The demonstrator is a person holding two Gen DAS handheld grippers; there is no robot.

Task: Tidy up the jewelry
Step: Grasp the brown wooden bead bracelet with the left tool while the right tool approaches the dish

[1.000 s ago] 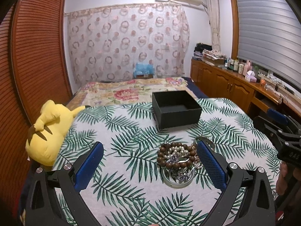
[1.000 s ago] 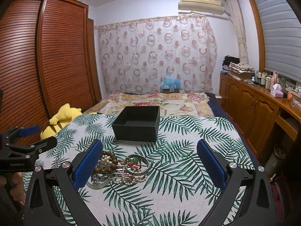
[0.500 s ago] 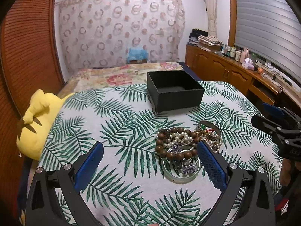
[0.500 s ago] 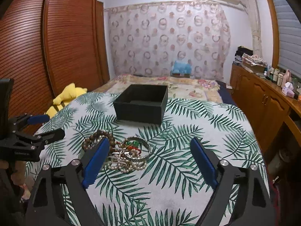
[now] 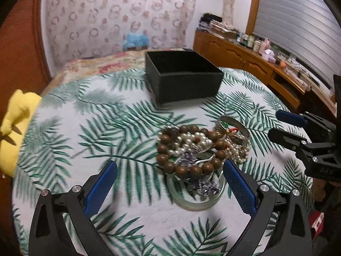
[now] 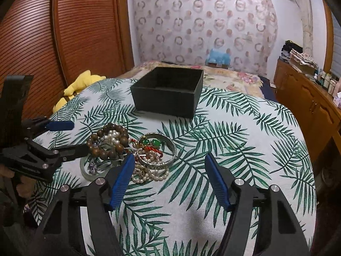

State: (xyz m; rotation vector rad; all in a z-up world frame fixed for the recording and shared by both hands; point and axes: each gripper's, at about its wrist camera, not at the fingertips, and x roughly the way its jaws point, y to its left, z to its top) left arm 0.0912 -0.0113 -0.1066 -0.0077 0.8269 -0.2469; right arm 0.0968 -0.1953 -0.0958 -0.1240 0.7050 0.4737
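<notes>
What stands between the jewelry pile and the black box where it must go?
Nothing visible. Only bare leaf-print cloth lies between the jewelry pile and the open black box behind it. Both claws, left and right, are open beside the pile, holding nothing.

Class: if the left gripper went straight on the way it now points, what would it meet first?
Probably the wooden bead bracelet atop the jewelry pile; the left gripper is open, aimed there. Depth is unclear.

Home bedroom: floral bedspread (image 6: 223, 72), slatted wardrobe doors (image 6: 64, 32), curtain (image 6: 202, 21), plush toy (image 6: 78, 85).
</notes>
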